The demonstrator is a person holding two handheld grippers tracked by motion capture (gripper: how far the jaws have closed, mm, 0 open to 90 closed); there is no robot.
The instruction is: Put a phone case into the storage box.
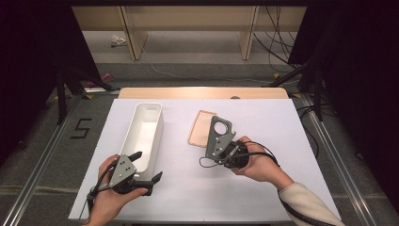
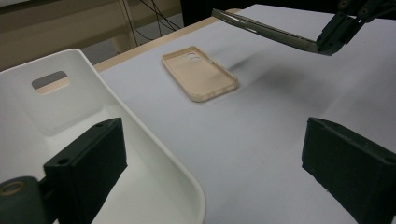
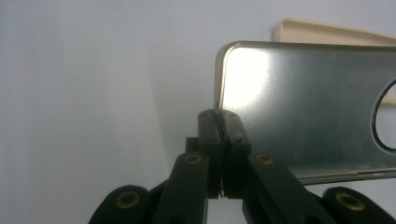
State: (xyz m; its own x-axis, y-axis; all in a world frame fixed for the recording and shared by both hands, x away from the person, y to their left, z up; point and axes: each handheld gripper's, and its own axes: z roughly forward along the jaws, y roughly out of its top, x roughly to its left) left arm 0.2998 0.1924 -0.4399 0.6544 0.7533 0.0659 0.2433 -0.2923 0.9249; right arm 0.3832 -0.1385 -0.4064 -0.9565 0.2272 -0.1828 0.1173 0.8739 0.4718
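The right gripper [image 3: 223,116] is pinching a thin silver phone [image 3: 308,107] by its corner, lifting it clear of the white sheet [image 1: 263,136] — the beige case [image 2: 200,74] is lying flat just beyond. The left gripper [image 2: 215,163] is gaping wide, one jaw sitting inside the white bin [image 1: 141,136].

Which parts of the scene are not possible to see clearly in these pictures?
- Phone, right gripper view: its right part is cut off by the frame edge.
- Beige case, high view: its right side is hidden behind the right hand-held gripper.
- White bin, left gripper view: its floor is partly hidden by a jaw of the left hand-held gripper.
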